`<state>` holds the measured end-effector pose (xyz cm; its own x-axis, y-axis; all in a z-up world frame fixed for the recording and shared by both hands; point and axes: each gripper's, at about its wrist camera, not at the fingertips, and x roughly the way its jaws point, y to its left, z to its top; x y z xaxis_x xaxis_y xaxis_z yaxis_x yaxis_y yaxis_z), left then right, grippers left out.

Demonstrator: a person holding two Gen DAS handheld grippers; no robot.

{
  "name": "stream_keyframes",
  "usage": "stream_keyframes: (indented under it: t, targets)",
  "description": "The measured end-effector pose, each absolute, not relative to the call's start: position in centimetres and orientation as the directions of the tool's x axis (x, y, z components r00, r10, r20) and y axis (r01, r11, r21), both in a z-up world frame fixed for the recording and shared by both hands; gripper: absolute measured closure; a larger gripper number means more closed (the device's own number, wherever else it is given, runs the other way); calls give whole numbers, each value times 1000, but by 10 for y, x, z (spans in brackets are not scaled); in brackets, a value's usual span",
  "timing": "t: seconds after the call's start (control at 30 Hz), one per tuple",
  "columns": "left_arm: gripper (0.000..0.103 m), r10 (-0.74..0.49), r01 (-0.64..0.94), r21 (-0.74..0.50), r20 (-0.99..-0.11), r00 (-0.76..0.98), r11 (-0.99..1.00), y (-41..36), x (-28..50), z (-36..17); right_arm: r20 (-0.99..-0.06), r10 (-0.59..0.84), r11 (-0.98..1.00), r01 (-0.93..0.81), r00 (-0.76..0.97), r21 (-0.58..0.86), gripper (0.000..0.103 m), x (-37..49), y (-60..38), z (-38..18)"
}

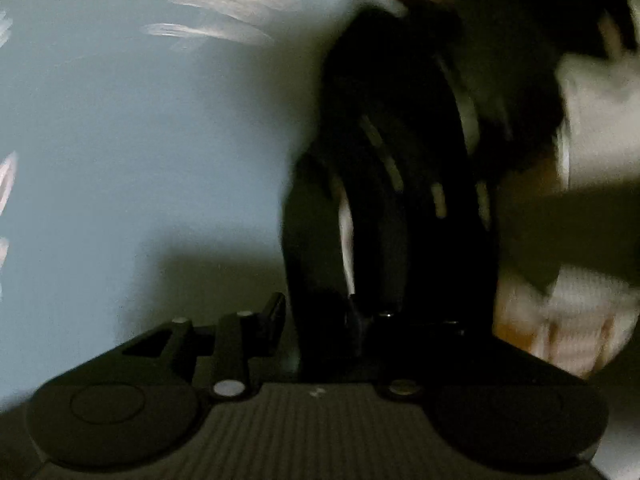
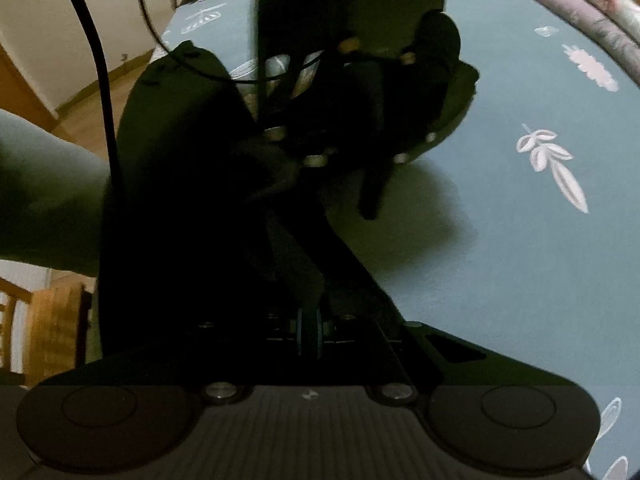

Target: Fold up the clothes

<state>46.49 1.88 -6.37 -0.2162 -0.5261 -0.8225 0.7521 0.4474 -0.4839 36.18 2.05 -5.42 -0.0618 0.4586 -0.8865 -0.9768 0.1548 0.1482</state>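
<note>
Dark, soft cloth of the garment (image 2: 176, 184) is hanging limp over the blue leaf-print bed (image 2: 520, 264), pinched in the right gripper (image 2: 310, 316), fingers together on it. Left gripper (image 1: 384, 184) is blurred; its finger state is unreadable. Light and floppy; a hem edge looks best to grip.

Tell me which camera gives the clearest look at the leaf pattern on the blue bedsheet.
The right wrist view. There the bedsheet is sharp, and a white leaf sprig stands out with separate leaves. In the left wrist view the same sheet is motion-blurred, so its pattern shows only as pale smears.
</note>
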Motion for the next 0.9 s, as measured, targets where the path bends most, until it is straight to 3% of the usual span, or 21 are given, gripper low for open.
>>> stream_keyframes:
  t: [0.13, 0.27, 0.47, 0.57, 0.9]
  targets:
    - [61, -769, 401, -774, -600, -221, 489, 25, 491, -88, -890, 455, 166, -980, -22, 108, 96, 355, 22, -54]
    - [60, -805, 157, -842, -540, -246, 517, 13, 495, -143, -894, 448, 174, -980, -5, 93, 96, 346, 14, -55]
    - [58, -853, 33, -881, -466, -236, 472, -4, 483, -169, -878, 476, 219, -974, 57, 56, 94, 329, 3, -51]
    - [55, -864, -13, -881, -462, -199, 473, -8, 481, -174, -854, 508, 276, -960, 112, 39, 83, 316, -9, -37]
    - [54, -856, -37, -893, -441, 270, 448, 25, 496, -131, -879, 443, 515, -853, 177, 88, 79, 282, -61, -30]
